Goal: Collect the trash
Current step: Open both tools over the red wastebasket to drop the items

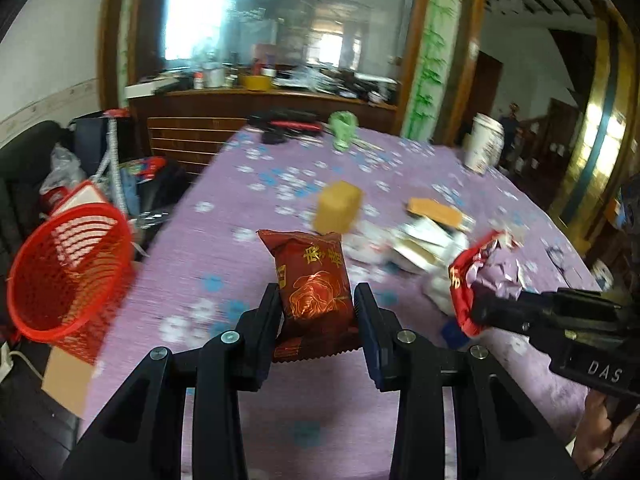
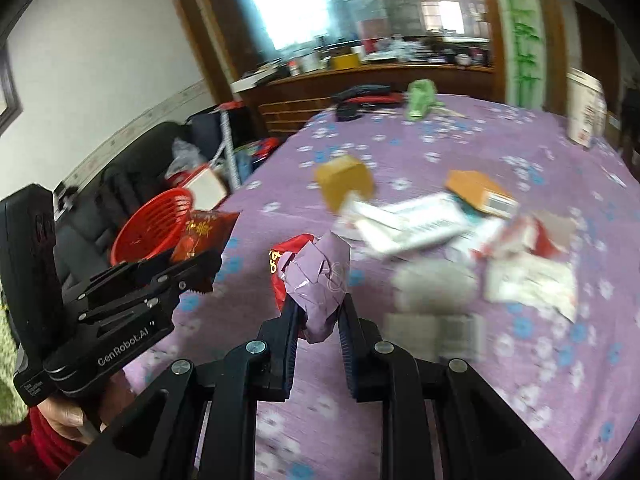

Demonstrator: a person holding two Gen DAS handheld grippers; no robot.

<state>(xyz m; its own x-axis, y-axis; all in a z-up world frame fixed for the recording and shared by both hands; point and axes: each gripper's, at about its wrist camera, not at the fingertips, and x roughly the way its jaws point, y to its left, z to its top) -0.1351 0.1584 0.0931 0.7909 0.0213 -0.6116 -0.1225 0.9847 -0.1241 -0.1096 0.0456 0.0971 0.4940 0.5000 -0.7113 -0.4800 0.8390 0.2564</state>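
Holding one item each, both tools are loaded and neither load has yet been deposited. The left hand-held gripper (image 1: 316,304) is clamped on a dark red sealed snack packet with gold lettering and a rose print (image 1: 310,280), lifted clear above the table (image 1: 224,208), which is covered in a purple floral cloth. The right hand-held gripper (image 2: 318,314) is clamped on a crumpled wrapper, red outside with a pale purple lining (image 2: 316,280), also raised off the cloth.

The red perforated plastic basket (image 1: 64,268) stands at the table's left edge, just beside the left tool; I judge it to be the collection bin. No contents can be made out inside it, though the view is blurred.

Outstanding work is considerable. On the table there remain a small tan cardboard box (image 2: 344,182), a flat orange carton (image 2: 478,190), and a loose heap of white papers and torn packaging (image 2: 420,226) near the middle. A green crumpled bag (image 2: 420,98) and a white paper cup (image 1: 486,142) sit at the far end; whether these count as trash cannot be determined.

Assessment: early stage, with two pieces in transit and the bulk uncollected.
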